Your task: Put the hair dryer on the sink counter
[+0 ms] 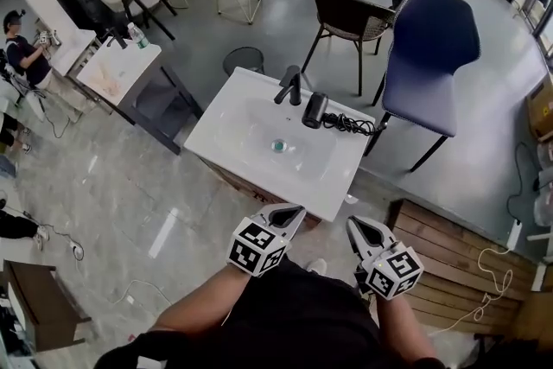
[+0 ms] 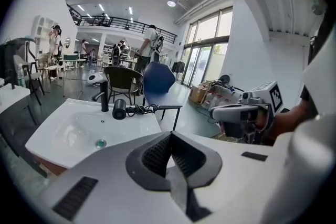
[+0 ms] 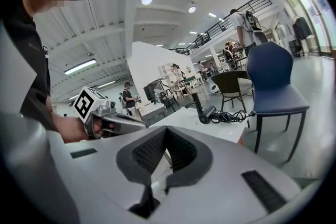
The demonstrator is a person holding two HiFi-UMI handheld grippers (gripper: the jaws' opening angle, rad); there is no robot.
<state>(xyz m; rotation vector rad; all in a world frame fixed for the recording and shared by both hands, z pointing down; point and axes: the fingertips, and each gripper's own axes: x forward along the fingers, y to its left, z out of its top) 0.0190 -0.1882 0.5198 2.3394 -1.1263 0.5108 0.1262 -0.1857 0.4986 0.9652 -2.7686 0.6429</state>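
Holding left tool, right tool closed, empty; hair dryer already on table by faucet; I judge placing done, next move just pull back.

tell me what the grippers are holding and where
Nothing: left gripper and right gripper are both shut and empty; the hair dryer lies on the sink counter.
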